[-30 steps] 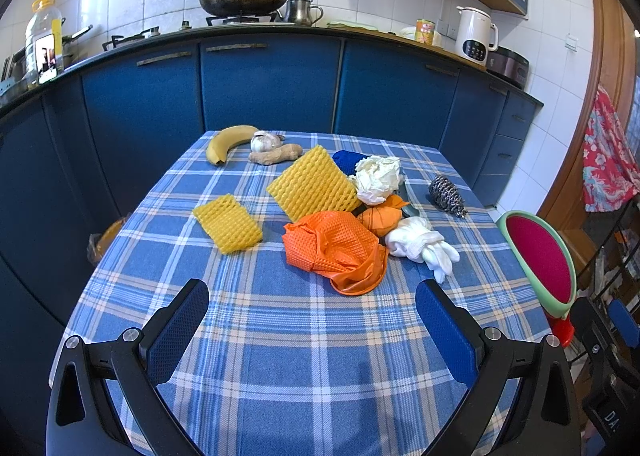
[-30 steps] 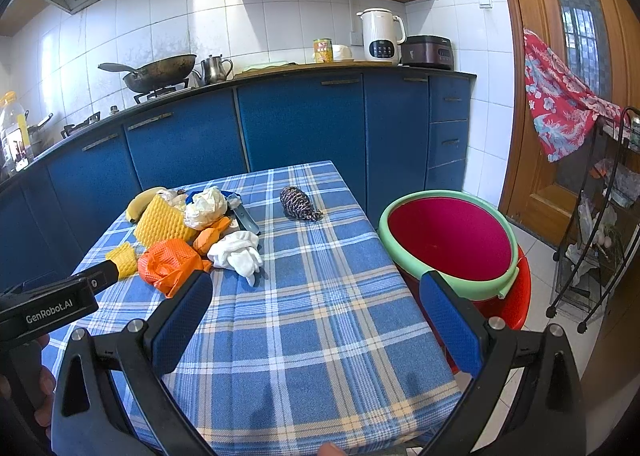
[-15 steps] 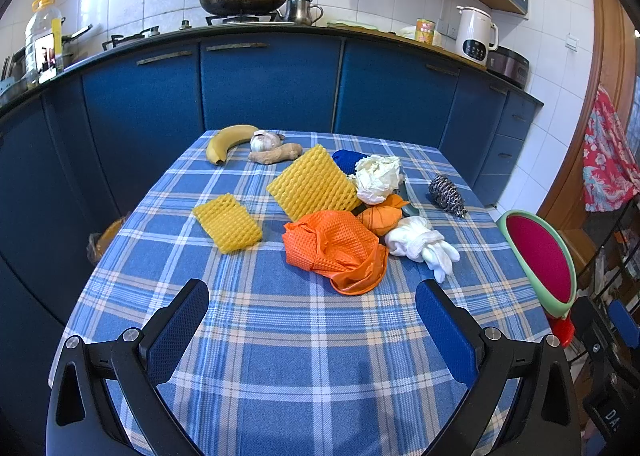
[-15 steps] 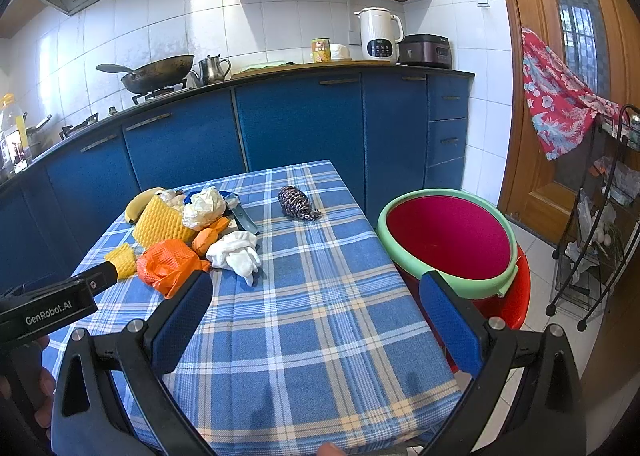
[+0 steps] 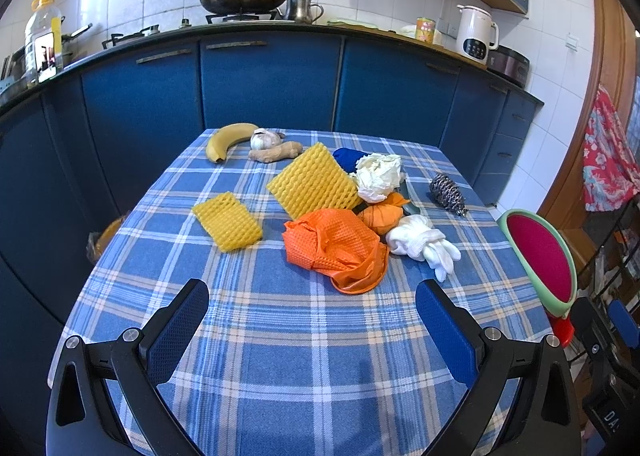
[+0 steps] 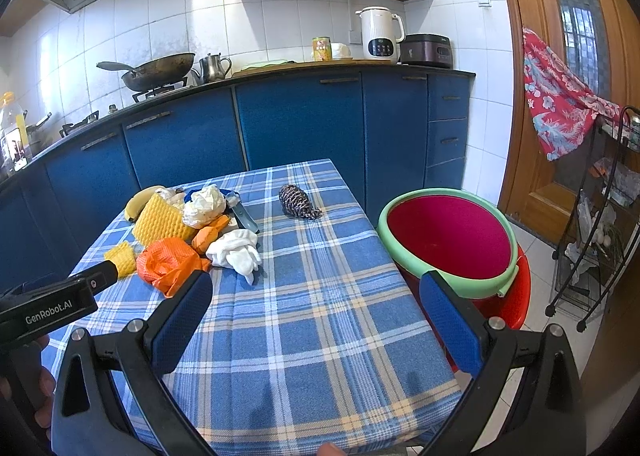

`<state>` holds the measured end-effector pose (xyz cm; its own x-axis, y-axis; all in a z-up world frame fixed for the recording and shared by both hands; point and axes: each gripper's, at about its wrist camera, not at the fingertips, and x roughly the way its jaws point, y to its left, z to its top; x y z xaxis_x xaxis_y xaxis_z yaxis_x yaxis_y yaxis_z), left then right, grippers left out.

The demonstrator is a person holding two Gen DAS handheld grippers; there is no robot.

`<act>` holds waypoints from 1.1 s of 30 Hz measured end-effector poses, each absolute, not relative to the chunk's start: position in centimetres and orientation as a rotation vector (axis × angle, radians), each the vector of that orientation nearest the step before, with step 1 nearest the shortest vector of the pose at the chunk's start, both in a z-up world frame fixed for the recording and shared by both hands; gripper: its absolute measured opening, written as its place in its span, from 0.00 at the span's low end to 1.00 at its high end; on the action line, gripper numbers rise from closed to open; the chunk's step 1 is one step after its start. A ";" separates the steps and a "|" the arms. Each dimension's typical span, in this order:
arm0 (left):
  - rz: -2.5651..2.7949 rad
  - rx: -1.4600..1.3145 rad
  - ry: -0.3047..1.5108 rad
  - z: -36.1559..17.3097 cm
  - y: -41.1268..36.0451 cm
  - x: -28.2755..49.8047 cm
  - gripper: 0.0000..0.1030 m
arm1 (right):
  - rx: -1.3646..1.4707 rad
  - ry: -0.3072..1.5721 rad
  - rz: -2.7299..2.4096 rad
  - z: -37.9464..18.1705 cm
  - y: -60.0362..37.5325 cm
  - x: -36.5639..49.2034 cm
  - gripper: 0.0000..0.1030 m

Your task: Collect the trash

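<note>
A pile of litter lies mid-table: an orange mesh bag (image 5: 336,246), a white glove (image 5: 424,242), crumpled white paper (image 5: 378,176), a large yellow foam net (image 5: 314,186), a small yellow foam net (image 5: 227,221) and a pine cone (image 5: 447,192). The red bin with a green rim (image 6: 448,236) stands right of the table. My left gripper (image 5: 312,320) is open over the near cloth, short of the orange bag. My right gripper (image 6: 316,316) is open above the table's near right part, between the glove (image 6: 236,252) and the bin.
A banana (image 5: 226,138), garlic (image 5: 264,139) and ginger (image 5: 276,152) lie at the table's far end on the blue checked cloth (image 5: 280,356). Blue cabinets curve behind. A wire rack (image 6: 596,224) stands at right near the door.
</note>
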<state>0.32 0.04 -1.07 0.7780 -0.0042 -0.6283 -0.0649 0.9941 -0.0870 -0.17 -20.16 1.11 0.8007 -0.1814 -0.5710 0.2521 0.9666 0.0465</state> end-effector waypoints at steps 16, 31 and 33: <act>0.055 -0.094 0.709 -1.8 0.5 1.6 1.00 | 0.115 0.624 -0.241 0.4 -20.6 1.0 0.99; 0.151 -0.099 0.748 -2.0 4.7 5.3 1.00 | 0.099 0.671 -0.162 0.3 -20.5 6.2 0.99; 0.164 -0.091 0.759 -2.3 5.2 6.0 1.00 | 0.084 0.686 -0.149 0.0 -20.3 7.3 0.99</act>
<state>6.00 5.24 -2.27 0.7137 0.1148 -0.6910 -0.1807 0.9833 -0.0234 7.26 -20.30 0.02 0.7640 -0.1090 -0.6360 0.1644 0.9860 0.0285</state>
